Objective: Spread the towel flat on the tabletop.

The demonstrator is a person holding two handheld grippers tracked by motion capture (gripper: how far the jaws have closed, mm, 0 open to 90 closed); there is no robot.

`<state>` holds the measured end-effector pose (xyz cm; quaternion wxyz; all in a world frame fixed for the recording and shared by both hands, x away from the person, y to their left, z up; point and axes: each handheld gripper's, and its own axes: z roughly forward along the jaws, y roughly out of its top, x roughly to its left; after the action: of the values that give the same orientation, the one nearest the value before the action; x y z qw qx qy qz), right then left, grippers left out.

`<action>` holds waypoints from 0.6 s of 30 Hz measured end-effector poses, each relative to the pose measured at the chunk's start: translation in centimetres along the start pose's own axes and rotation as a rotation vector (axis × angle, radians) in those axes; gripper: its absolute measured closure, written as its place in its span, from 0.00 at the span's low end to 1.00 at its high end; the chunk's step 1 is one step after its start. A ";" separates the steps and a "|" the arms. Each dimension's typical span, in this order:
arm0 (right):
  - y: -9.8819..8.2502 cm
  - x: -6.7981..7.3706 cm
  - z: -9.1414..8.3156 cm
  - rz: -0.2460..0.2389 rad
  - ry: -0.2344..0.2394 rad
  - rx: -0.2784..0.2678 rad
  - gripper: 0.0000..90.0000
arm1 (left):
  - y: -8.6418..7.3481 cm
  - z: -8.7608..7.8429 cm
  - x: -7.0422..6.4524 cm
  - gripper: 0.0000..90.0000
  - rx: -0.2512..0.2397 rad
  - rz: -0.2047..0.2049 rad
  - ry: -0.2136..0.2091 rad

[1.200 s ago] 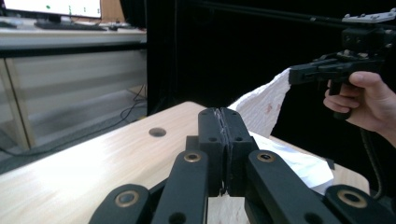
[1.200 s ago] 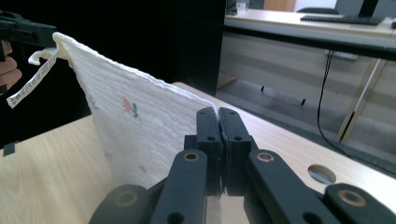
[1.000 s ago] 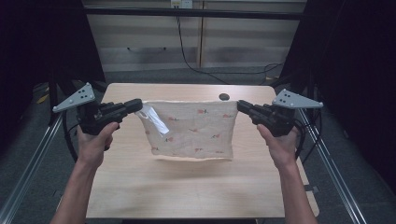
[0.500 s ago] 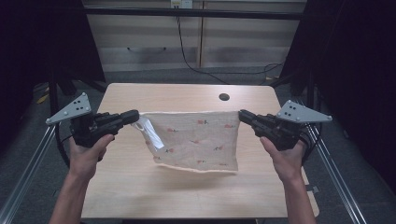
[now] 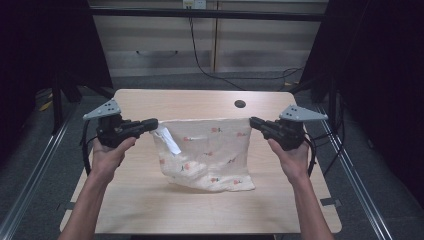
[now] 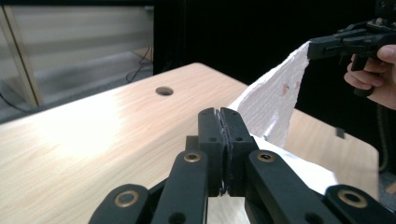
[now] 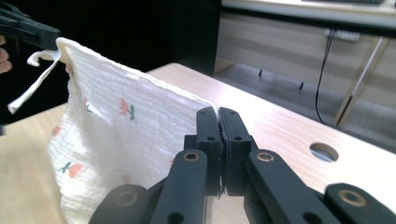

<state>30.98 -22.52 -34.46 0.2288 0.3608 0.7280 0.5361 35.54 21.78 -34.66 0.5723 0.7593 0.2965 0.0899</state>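
Note:
A white cloth [image 5: 205, 152] printed with small red flowers hangs stretched between my two grippers above the wooden table [image 5: 150, 102]. Its lower edge rests crumpled on the tabletop. My left gripper [image 5: 154, 123] is shut on the cloth's upper left corner, where a white tag dangles. My right gripper [image 5: 253, 121] is shut on the upper right corner. In the left gripper view the cloth [image 6: 275, 100] runs from my closed jaws to the other gripper [image 6: 327, 44]. In the right gripper view the cloth [image 7: 116, 135] spans from my jaws to the far gripper [image 7: 32, 32].
A round cable hole [image 5: 240, 104] sits near the table's far edge. Metal rails [image 5: 35, 165] run along both sides of the table. A cabinet [image 5: 210, 45] with trailing cables stands behind it.
Both grippers have come down and toward the near side with the cloth. The cloth's bottom edge now lies bunched on the table, farther forward than before.

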 end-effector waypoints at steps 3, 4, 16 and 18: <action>-0.6 -1.6 1.7 0.041 -0.007 0.021 0.98 | -0.3 1.8 1.6 0.98 0.038 -0.013 0.020; -0.9 -2.2 2.2 0.053 -0.007 0.027 0.98 | -0.4 2.4 2.0 0.98 0.046 -0.021 0.023; -4.2 -7.1 8.5 0.167 -0.059 0.138 0.98 | -2.2 8.6 7.0 0.97 0.117 -0.133 0.076; -4.7 -7.4 9.0 0.180 -0.056 0.146 0.98 | -2.3 8.9 7.0 0.97 0.133 -0.124 0.085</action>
<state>40.86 -23.47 -42.18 0.1731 0.4556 0.7230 0.4896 44.62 18.79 -41.08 0.5121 0.7712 0.3724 0.0666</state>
